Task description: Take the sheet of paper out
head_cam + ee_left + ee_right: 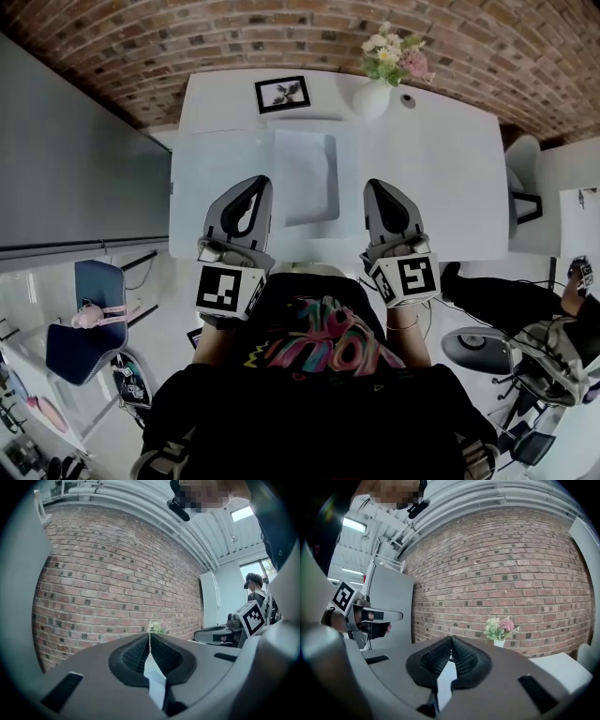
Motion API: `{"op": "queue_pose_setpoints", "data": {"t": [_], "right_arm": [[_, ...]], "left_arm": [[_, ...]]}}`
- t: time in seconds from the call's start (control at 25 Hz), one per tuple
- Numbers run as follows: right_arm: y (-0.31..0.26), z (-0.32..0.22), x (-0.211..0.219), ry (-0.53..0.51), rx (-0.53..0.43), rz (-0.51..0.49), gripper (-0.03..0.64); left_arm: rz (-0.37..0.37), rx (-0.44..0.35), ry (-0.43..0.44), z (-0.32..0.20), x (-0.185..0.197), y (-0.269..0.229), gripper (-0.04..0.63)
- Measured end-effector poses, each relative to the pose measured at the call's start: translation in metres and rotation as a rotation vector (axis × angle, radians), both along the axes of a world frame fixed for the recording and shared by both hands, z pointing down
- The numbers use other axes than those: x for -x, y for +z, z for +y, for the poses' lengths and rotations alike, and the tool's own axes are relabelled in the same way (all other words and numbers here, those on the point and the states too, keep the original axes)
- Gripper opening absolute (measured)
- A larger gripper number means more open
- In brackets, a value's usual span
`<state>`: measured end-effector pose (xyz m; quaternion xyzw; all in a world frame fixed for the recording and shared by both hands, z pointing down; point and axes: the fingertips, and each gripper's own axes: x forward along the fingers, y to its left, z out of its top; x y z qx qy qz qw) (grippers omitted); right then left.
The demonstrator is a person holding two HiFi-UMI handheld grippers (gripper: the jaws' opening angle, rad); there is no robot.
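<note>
One white sheet (300, 173), rect., flat on table (441, 169) ctr.

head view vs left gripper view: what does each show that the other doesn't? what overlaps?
Head view only: the sheet of paper lying flat on the white table, a framed picture, the vase, and the left gripper and right gripper seen from above, flanking the sheet.
Left gripper view only: that gripper's jaws close up, shut with nothing between them, plus ceiling pipes.
Both: the flowers and the brick wall.
</note>
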<state>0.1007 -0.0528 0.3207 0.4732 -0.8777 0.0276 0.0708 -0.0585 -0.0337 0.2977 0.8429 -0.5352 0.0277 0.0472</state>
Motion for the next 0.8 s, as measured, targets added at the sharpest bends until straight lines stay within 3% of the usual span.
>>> {"op": "queue_pose_setpoints", "data": {"t": [0.12, 0.32, 0.52, 0.64, 0.8], "right_arm": [[0.002, -0.002, -0.001, 0.005, 0.010, 0.003, 0.020], [0.010, -0.006, -0.003, 0.012, 0.026, 0.006, 0.020], [0.017, -0.008, -0.009, 0.020, 0.039, 0.006, 0.020], [0.023, -0.008, -0.012, 0.032, 0.052, 0.000, 0.020], [0.030, -0.008, -0.012, 0.033, 0.062, 0.001, 0.020]], "left_arm": [[0.006, 0.008, -0.004, -0.003, 0.003, 0.004, 0.029], [0.091, 0.028, -0.013, -0.008, 0.010, 0.012, 0.031], [0.124, 0.061, -0.016, -0.012, 0.014, 0.026, 0.034], [0.151, 0.088, 0.006, -0.015, 0.013, 0.034, 0.118], [0.195, 0.128, 0.021, -0.019, 0.012, 0.049, 0.132]]}}
